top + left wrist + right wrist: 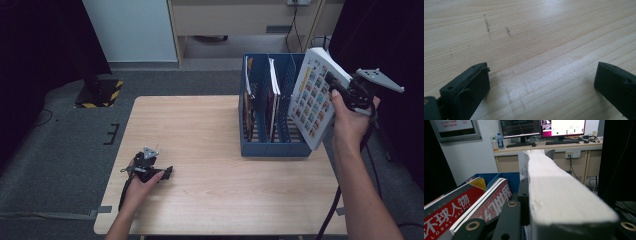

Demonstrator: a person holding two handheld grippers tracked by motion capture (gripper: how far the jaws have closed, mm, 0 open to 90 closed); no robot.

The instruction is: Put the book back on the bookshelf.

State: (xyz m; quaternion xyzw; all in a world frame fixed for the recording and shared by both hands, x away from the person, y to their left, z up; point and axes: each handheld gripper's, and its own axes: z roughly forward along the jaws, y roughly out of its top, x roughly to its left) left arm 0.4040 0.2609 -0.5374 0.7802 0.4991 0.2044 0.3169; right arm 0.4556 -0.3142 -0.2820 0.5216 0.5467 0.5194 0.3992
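A thick white book (314,97) with a grid of small coloured pictures on its cover hangs tilted over the right end of a blue file rack (272,147). My right gripper (334,86) is shut on the book, and its page block (559,195) runs between the black jaws in the right gripper view. Red-covered magazines (461,205) stand in the rack's left slots. My left gripper (165,173) rests on the wooden table (200,150) near the front left, open, with bare wood between its fingertips (469,85).
The rack stands at the table's right side with several slots, and thin books (272,95) stand in its left and middle ones. Behind the table is a desk (544,145) with monitors and a keyboard. Dark curtains hang at both sides.
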